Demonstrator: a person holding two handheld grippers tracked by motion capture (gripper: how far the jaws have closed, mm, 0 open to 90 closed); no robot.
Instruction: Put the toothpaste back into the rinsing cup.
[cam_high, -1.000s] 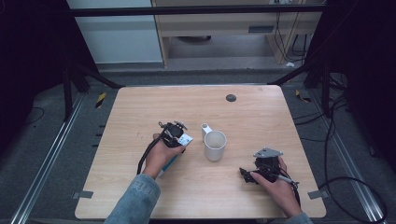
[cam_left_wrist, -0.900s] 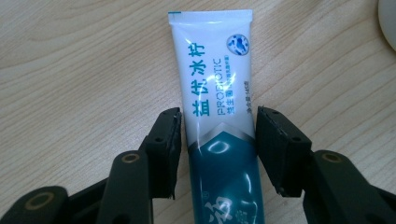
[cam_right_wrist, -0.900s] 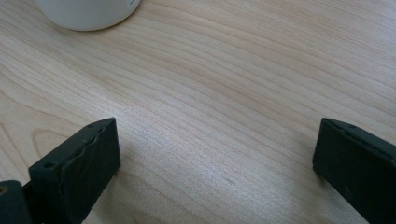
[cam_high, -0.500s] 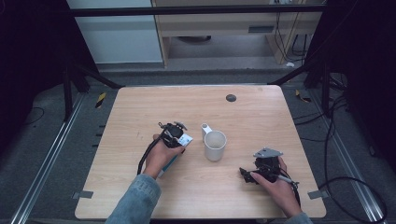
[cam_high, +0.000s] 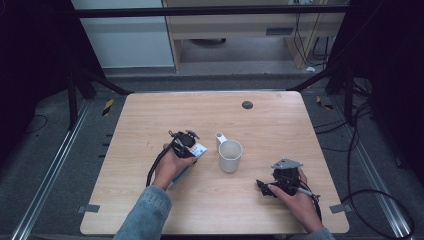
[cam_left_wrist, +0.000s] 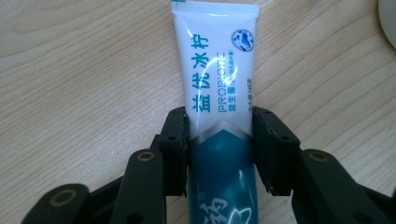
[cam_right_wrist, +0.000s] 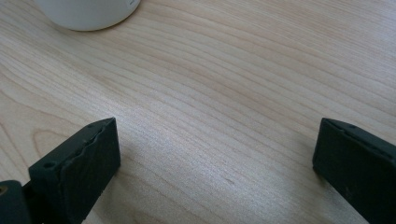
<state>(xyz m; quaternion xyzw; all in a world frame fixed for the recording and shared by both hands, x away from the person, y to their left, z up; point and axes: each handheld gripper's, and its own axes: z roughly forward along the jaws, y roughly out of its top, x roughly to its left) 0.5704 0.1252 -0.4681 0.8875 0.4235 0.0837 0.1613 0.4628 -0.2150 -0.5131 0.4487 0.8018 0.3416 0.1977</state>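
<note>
Since the earlier frames neither hand has shifted; the left gripper (cam_left_wrist: 219, 154) has just been closing its jaws, and both pads now seem to press the sides of the toothpaste tube (cam_left_wrist: 218, 93), though the contact on one side is hard to judge. The tube lies flat on the tabletop (cam_high: 150, 120), left of the middle, its crimped end pointing toward the white mug (cam_high: 230, 156) just beside it. The right gripper (cam_right_wrist: 215, 163) rests near the front right corner, jaws spread wide over bare wood, gripping nothing.

One toothpaste tube (cam_left_wrist: 217, 107), one mug (cam_high: 230, 156)
</note>
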